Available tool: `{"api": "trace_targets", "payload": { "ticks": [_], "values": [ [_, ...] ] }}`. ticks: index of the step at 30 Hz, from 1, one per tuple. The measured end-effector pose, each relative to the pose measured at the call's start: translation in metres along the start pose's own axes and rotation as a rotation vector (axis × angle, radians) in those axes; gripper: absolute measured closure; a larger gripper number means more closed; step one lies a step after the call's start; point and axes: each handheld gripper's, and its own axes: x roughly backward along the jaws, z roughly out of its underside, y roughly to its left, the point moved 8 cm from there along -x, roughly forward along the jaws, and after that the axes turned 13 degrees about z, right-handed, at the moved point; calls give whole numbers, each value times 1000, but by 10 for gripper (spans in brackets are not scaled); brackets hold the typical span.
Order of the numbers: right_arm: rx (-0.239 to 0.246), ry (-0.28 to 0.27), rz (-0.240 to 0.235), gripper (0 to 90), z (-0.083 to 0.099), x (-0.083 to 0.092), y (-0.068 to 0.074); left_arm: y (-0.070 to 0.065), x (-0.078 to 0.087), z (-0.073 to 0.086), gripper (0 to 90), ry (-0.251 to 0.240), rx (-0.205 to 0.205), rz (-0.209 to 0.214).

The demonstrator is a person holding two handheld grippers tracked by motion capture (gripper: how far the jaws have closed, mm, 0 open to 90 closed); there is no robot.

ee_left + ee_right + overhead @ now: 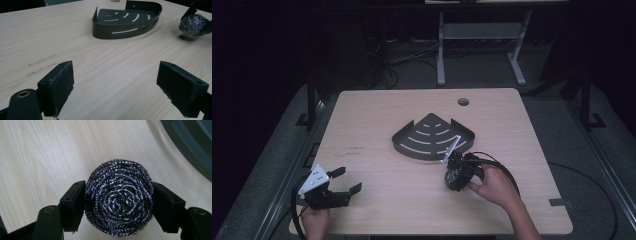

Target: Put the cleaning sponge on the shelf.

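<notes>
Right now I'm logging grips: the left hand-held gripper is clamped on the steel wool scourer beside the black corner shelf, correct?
Not the left. The right hand-held gripper is clamped on the steel wool scourer beside the black corner shelf, as the right gripper view shows.

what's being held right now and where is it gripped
The right gripper clamps the steel wool scourer across its round sides; the left gripper holds nothing.

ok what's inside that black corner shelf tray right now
Nothing shows inside the corner shelf tray: just its slotted floor. The near wall hides a strip of floor behind it. The steel wool scourer sits outside, clamped in the right gripper.
</notes>
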Motion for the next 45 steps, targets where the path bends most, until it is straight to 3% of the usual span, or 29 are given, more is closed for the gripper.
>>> {"api": "trace_targets", "payload": {
  "ticks": [45],
  "values": [
    [20, -27, -22, 319, -24, 24, -24, 1, 2, 0, 137, -7, 4, -3]
  ]
}}
